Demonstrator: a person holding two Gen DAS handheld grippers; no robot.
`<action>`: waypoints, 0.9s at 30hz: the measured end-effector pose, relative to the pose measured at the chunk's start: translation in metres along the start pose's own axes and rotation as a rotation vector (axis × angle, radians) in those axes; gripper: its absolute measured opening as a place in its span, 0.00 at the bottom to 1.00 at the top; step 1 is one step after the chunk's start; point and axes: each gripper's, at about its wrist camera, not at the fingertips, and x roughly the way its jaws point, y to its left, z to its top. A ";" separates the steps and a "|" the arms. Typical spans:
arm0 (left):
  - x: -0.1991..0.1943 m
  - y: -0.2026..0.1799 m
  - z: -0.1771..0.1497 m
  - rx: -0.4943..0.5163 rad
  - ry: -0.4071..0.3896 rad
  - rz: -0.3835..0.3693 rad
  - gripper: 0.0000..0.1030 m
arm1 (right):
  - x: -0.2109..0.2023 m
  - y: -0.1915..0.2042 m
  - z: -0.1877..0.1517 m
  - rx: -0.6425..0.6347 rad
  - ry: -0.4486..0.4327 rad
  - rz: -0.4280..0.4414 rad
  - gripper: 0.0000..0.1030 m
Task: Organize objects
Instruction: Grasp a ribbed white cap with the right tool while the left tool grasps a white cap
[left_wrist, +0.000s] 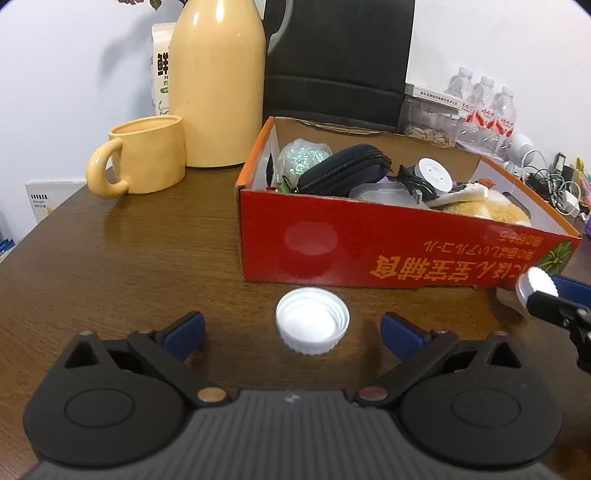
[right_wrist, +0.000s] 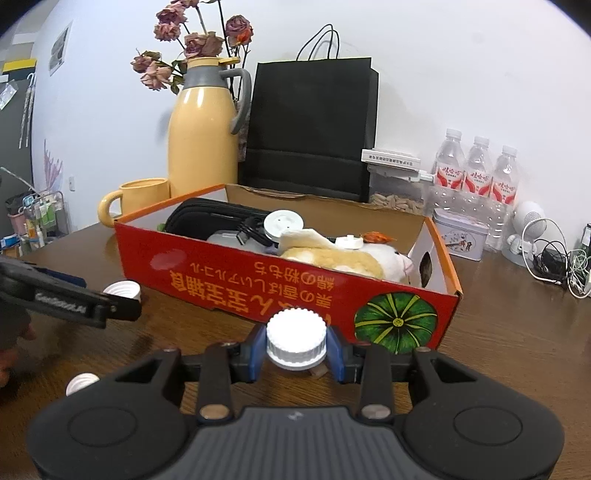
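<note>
A white screw cap (left_wrist: 312, 321) lies open side up on the dark wooden table (left_wrist: 110, 266), just in front of the red cardboard box (left_wrist: 369, 240). My left gripper (left_wrist: 291, 320) is open, its blue pads either side of that cap and not touching it. My right gripper (right_wrist: 296, 345) is shut on a white ribbed cap (right_wrist: 296, 338) and holds it near the box's front wall (right_wrist: 258, 291). The same held cap (left_wrist: 537, 286) shows at the right edge of the left wrist view. The box holds a black zip case (left_wrist: 343, 170), a plush toy (right_wrist: 332, 258), cables and small white discs.
A yellow mug (left_wrist: 147, 162) and a yellow thermos jug (left_wrist: 218, 85) stand behind the box on the left, with a black paper bag (right_wrist: 314, 129) behind it. Water bottles (right_wrist: 476, 173), a tin (right_wrist: 461, 236) and tangled cables (right_wrist: 557, 266) fill the right. Another white cap (right_wrist: 82, 382) lies near the front.
</note>
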 end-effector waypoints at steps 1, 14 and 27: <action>0.002 -0.002 0.001 0.003 0.002 0.004 1.00 | 0.000 0.001 0.000 -0.005 -0.001 0.002 0.33; 0.010 -0.015 0.004 0.059 0.028 0.032 1.00 | 0.001 0.004 0.002 -0.015 -0.003 0.000 0.33; 0.005 -0.017 0.003 0.076 -0.005 0.012 0.71 | 0.000 0.007 0.002 -0.020 -0.004 0.004 0.33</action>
